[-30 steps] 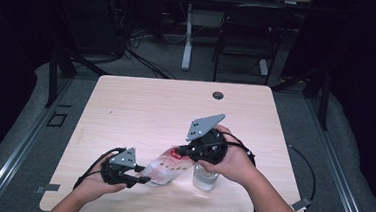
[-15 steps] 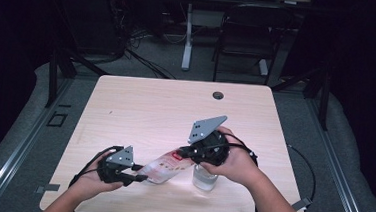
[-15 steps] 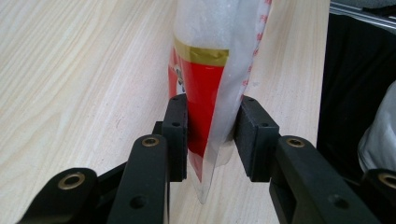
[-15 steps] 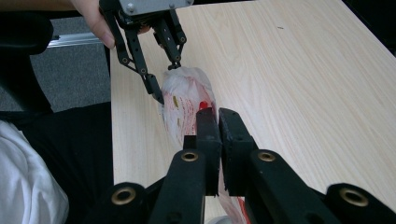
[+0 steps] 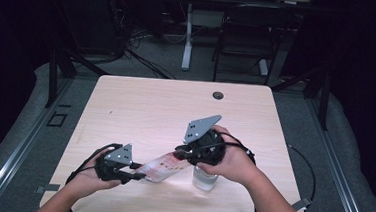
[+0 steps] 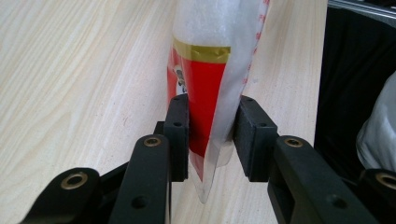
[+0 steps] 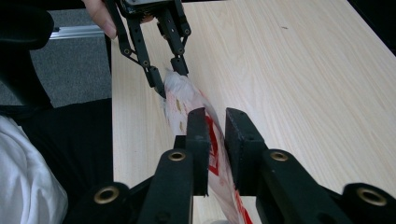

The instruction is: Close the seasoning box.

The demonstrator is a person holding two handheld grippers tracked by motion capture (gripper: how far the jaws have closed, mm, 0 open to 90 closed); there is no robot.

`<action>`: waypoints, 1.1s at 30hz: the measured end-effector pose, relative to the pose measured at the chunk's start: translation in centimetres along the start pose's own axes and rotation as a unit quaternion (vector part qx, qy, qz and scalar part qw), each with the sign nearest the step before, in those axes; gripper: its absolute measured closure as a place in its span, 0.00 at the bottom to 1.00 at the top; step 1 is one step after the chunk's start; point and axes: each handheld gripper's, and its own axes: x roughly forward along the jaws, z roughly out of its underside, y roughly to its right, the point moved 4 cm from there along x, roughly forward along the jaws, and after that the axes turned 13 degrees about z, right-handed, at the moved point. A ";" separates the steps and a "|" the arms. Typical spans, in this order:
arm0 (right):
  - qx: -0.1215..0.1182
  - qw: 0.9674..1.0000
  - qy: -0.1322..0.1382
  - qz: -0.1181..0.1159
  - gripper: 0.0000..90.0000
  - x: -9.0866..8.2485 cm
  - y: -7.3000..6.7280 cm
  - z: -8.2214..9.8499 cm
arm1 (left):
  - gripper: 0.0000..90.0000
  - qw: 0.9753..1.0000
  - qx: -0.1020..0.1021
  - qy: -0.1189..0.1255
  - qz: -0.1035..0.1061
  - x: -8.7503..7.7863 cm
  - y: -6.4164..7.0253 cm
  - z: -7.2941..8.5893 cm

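A clear plastic bag [image 5: 164, 165] with red print stretches slantwise above the table's front edge between both grippers. My left gripper [image 5: 138, 175] holds its lower end. In the left gripper view the pads [image 6: 178, 130] press on the bag [image 6: 205, 84] from both sides, and the jaws have just been closing a little on it. My right gripper [image 5: 177, 153] is at the bag's upper end. In the right gripper view [image 7: 217, 140] its jaws have just been opening, and the bag [image 7: 184, 98] runs through the gap to the left gripper [image 7: 169, 77].
A clear cup [image 5: 205, 178] stands on the light wooden table [image 5: 165, 109] under my right hand. A round cable hole [image 5: 218, 95] sits near the table's far edge. A chair [image 5: 246, 35] and cables lie on the floor beyond.
The left hand has edged slightly leftward along the front edge with the bag's end. The right hand stays over the cup.
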 end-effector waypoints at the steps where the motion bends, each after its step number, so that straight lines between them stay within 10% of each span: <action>1: -0.001 1.000 0.002 0.000 0.87 0.0 0.0 -0.1 | 0.76 1.000 -0.001 0.002 -0.001 -0.1 0.0 -0.1; 33: -0.016 1.000 -0.016 0.018 0.99 -1.1 0.4 -0.3 | 0.78 1.000 0.003 -0.012 -0.001 -2.3 -0.2 -1.6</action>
